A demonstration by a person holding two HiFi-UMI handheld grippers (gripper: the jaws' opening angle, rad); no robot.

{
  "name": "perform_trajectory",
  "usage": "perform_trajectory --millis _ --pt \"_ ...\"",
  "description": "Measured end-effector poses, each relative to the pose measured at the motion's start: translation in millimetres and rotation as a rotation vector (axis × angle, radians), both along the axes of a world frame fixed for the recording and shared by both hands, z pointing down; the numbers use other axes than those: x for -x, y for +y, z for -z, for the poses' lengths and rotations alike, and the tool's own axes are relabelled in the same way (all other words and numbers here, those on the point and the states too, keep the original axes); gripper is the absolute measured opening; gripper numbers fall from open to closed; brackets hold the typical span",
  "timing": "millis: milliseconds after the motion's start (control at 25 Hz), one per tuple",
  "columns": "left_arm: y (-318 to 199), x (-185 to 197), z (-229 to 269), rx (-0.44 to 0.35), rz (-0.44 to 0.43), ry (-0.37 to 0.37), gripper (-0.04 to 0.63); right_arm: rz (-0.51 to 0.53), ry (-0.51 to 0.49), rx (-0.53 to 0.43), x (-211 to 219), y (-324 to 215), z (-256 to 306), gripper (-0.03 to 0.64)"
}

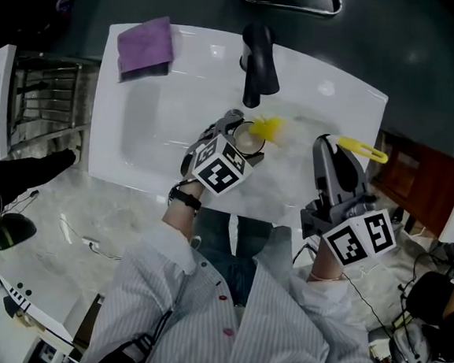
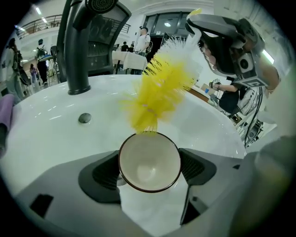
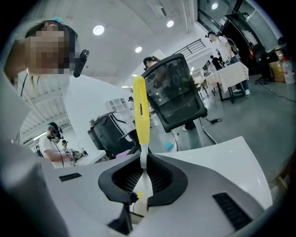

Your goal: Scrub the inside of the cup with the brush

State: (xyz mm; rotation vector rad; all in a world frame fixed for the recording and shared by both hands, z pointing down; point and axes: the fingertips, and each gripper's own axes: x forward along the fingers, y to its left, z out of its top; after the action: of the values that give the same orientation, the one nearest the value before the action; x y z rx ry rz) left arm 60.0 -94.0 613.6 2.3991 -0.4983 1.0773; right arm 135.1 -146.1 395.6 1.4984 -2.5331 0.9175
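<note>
Fingers of your left gripper [image 2: 150, 169] stand wide apart around the white, dark-rimmed ceramic cup [image 2: 149, 159] in the white sink [image 2: 51, 134]. Your right gripper [image 3: 141, 173] grips the yellow bristle brush [image 3: 141, 115], whose bristles reach the cup's rim.

- I work in a big open lab hall.
- A white sink [image 1: 137, 129] with a black faucet [image 1: 257, 57] stands among loose cables [image 2: 257, 109].
- Around I see an office chair [image 3: 178, 92], work tables [image 3: 229, 74] and ceiling spotlights [image 3: 98, 30].
</note>
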Motion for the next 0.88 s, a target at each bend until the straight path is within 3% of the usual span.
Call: perform_trajectory --millis 320,640,880 --pt "-3 0 2 -0.01 -0.016 0.029 0.396 0.091 -0.02 0.006 16 5 2 0.057" --pt "-3 1 1 -0.014 -0.025 0.042 0.396 0.267 0.057 0.064 60 8 -31 0.057" --pt "-4 2 1 -0.008 -0.025 0.054 0.396 0.306 0.131 0.038 76 -12 -57 0.055"
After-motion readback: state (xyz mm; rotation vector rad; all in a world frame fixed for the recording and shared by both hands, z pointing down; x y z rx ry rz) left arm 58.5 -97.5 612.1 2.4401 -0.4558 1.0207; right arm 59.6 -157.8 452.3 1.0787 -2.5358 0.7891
